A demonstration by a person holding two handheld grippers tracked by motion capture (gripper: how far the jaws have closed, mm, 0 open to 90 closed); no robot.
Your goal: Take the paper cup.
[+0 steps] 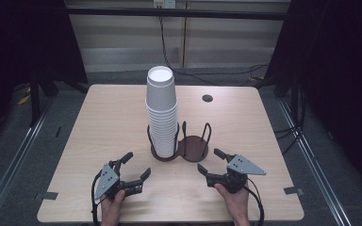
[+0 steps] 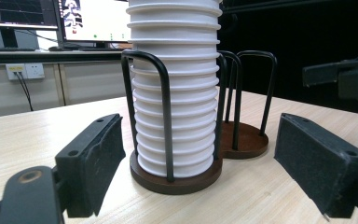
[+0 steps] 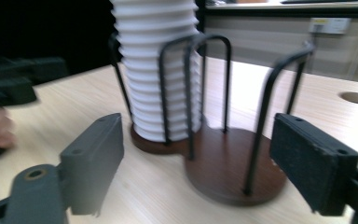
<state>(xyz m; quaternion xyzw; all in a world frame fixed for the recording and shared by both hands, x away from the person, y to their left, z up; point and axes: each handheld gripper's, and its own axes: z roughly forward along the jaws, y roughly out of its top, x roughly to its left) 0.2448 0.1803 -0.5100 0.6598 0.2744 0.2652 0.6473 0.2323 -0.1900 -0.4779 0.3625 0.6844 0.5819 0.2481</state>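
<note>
Table (image 1: 108, 122): cup stack (image 1: 161, 113) fills holder's (image 1: 179, 148) left ring; both tools gape.

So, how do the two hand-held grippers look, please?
Both are black. The left hand-held gripper and right hand-held gripper each carry a grey three-cornered plate with small holes and a trailing black cable. Their jaws end in flat rectangular pads with a rough dark face.

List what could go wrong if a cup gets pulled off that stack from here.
1. The stack of white cups rises well above the holder's black wire loops, so a sideways pull could likely topple its upper part.
2. The cups sit tightly nested; several may lift together.
3. The holder has an empty right bay; the open right gripper nearby could snag its loops.
</note>
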